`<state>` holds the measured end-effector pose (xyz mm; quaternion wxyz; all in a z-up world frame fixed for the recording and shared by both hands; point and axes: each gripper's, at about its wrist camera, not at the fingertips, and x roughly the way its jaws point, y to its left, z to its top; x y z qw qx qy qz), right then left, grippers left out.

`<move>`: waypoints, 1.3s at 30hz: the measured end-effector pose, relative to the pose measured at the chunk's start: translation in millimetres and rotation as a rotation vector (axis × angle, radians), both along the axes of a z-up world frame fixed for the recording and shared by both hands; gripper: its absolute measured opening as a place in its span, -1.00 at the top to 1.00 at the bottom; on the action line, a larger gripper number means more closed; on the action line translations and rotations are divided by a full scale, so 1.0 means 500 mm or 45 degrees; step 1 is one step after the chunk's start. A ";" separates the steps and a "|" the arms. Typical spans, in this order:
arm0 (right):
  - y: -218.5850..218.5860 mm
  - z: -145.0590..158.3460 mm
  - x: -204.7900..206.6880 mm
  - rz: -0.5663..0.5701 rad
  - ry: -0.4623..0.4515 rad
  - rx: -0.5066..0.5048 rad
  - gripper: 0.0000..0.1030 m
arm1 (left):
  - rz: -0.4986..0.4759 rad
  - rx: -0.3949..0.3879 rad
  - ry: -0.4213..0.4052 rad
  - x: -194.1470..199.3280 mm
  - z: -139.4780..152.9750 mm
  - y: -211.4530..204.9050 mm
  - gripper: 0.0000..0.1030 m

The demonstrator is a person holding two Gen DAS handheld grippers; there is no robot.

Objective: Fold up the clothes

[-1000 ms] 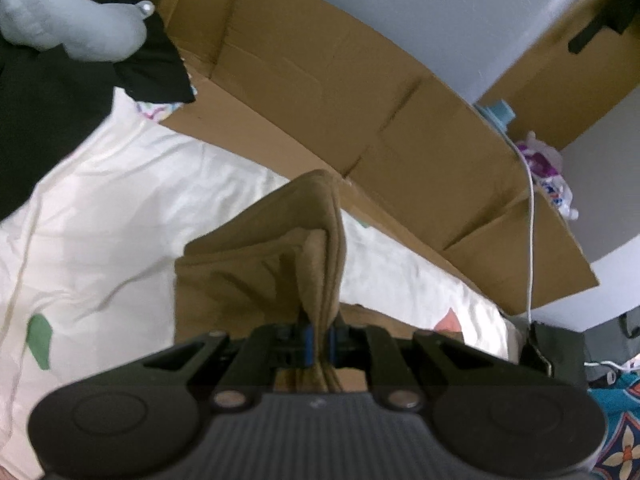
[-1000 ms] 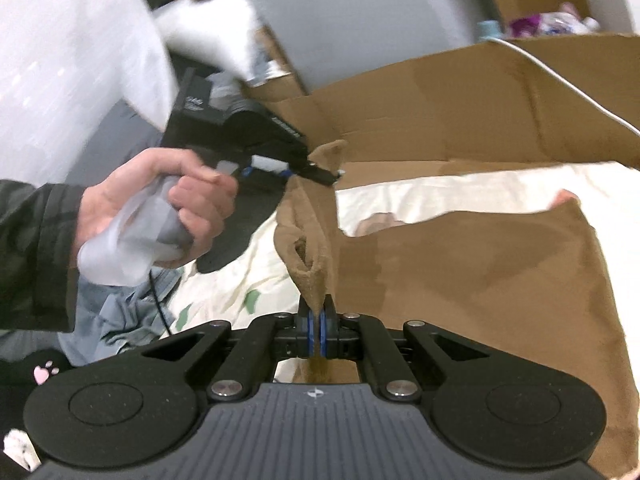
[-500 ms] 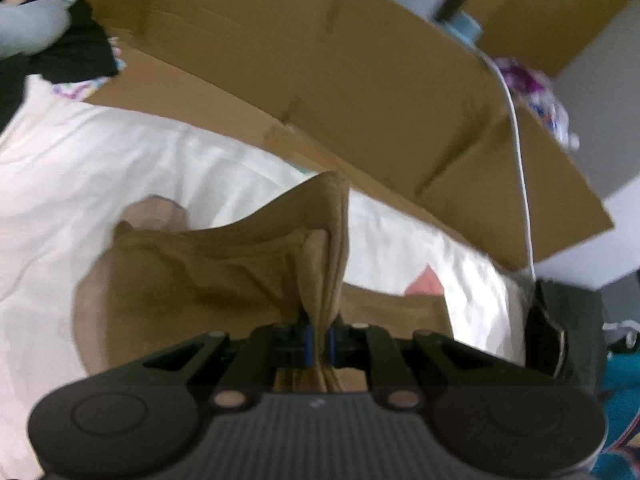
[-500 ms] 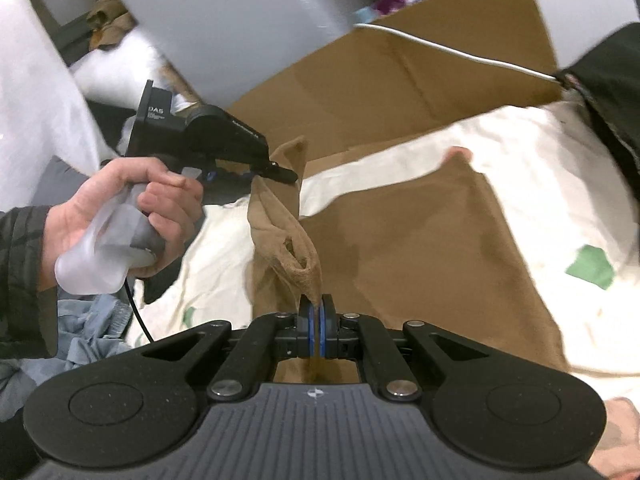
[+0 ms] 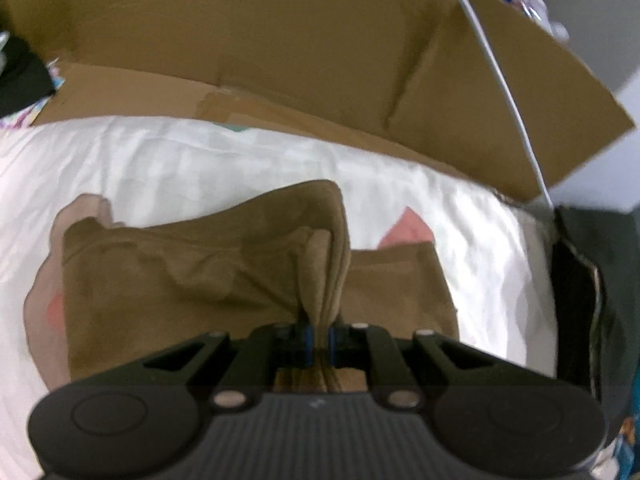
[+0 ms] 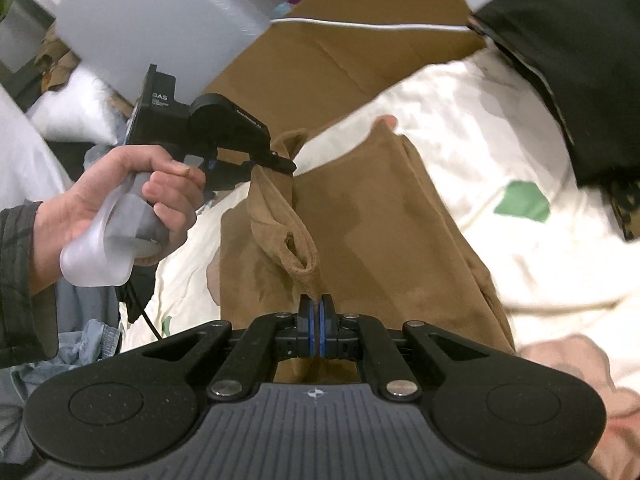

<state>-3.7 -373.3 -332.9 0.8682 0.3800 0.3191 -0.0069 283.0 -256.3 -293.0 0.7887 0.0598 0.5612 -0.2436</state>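
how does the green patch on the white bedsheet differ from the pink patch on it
In the right wrist view the green patch lies fully exposed on the white bedsheet, clear of the brown garment; the pink patch is mostly hidden, peeking out at the garment's far edge. Green shows an angular blocky outline; pink shows only a small rounded tip. Both are flat coloured prints.

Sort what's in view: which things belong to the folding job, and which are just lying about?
In the job:
brown garment
left gripper, shut on it
right gripper, shut on it
bedsheet under it

Lying about:
cardboard
white cable
black cloth
pillow
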 end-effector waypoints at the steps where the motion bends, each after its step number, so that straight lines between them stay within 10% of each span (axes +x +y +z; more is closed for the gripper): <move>1: -0.005 -0.006 -0.004 -0.012 0.005 0.017 1.00 | -0.018 0.014 -0.002 -0.004 -0.004 -0.009 0.85; 23: -0.068 -0.086 -0.088 -0.204 0.046 0.233 0.99 | -0.147 0.199 -0.067 -0.092 -0.038 -0.162 0.85; 31: -0.076 -0.115 -0.074 -0.225 0.062 0.280 0.35 | -0.188 0.235 -0.063 -0.102 -0.049 -0.181 0.84; 36: -0.073 -0.125 -0.070 -0.249 0.046 0.300 0.38 | -0.201 0.239 -0.061 -0.104 -0.043 -0.180 0.84; 39: -0.073 -0.126 -0.071 -0.261 0.026 0.305 0.97 | -0.200 0.248 -0.058 -0.104 -0.040 -0.183 0.84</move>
